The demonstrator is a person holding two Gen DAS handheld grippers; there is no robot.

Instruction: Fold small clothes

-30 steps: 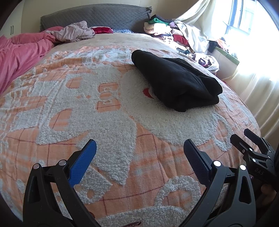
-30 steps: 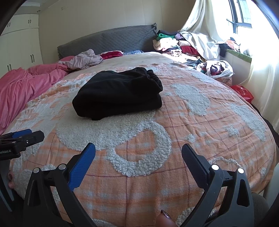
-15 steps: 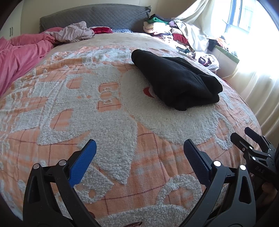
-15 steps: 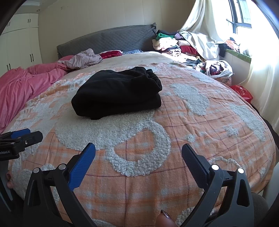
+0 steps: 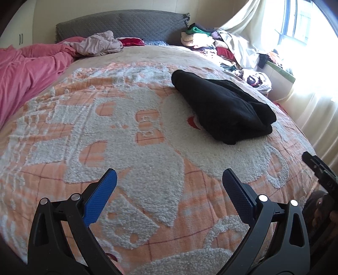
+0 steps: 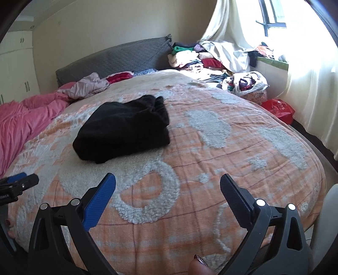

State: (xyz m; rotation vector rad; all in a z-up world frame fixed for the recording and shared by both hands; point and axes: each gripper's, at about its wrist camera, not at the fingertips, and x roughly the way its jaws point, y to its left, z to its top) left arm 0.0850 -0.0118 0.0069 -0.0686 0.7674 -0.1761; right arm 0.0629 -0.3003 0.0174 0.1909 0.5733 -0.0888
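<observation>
The black garment (image 6: 124, 127) lies folded on the bed (image 6: 221, 152), unchanged from 1 second ago. Both views have pulled back slightly from it. The left tongs (image 5: 169, 179) and right tongs (image 6: 168, 184) hang released, well short of it, so this fold looks finished.

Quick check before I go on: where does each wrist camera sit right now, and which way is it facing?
Left wrist: low over the bed's near edge, facing the headboard; open left gripper, right gripper at its right edge.
Right wrist: similar spot further right, facing the headboard and window; open right gripper, fingertip.
Shared: folded black garment, orange blanket.
</observation>
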